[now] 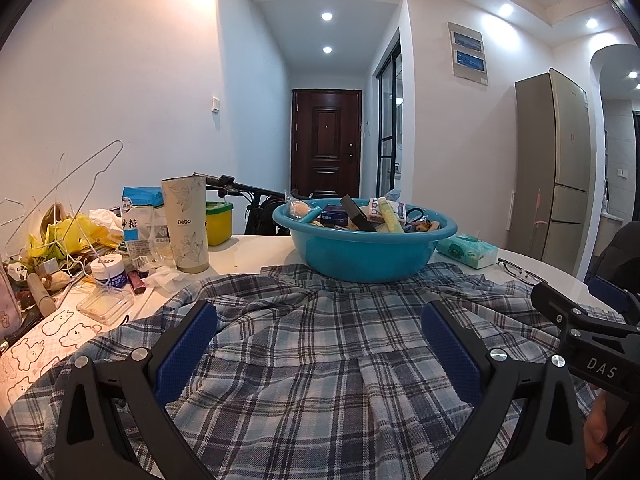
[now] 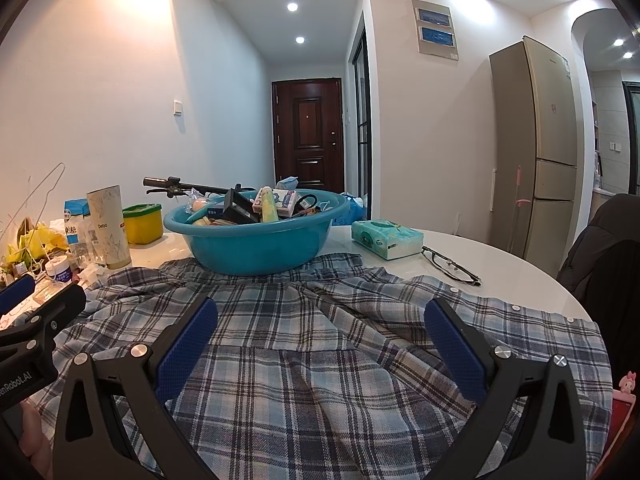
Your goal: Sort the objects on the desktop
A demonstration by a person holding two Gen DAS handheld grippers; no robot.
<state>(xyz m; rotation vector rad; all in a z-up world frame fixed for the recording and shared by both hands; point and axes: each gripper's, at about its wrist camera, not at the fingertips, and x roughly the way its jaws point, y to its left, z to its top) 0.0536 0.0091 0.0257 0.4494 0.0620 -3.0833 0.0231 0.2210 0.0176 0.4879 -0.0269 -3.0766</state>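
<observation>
A blue-grey plaid shirt [image 1: 320, 344] lies spread over the near part of the white table; it also shows in the right wrist view [image 2: 320, 344]. My left gripper [image 1: 320, 312] is open and empty just above the shirt. My right gripper [image 2: 320, 312] is open and empty above the shirt, to the right of the left one. A teal basin [image 1: 360, 256] full of several small items stands on the shirt's far edge, also in the right wrist view [image 2: 252, 248]. Loose clutter [image 1: 80, 264] crowds the table's left side.
A tissue pack [image 2: 386, 238] and black glasses [image 2: 450, 264] lie right of the basin. A tall beige cup [image 1: 186, 224], a sugar bag [image 1: 138, 220], a yellow tub [image 1: 219, 222] and a white jar [image 1: 108, 272] stand left. A dark chair [image 2: 600, 260] is at the right.
</observation>
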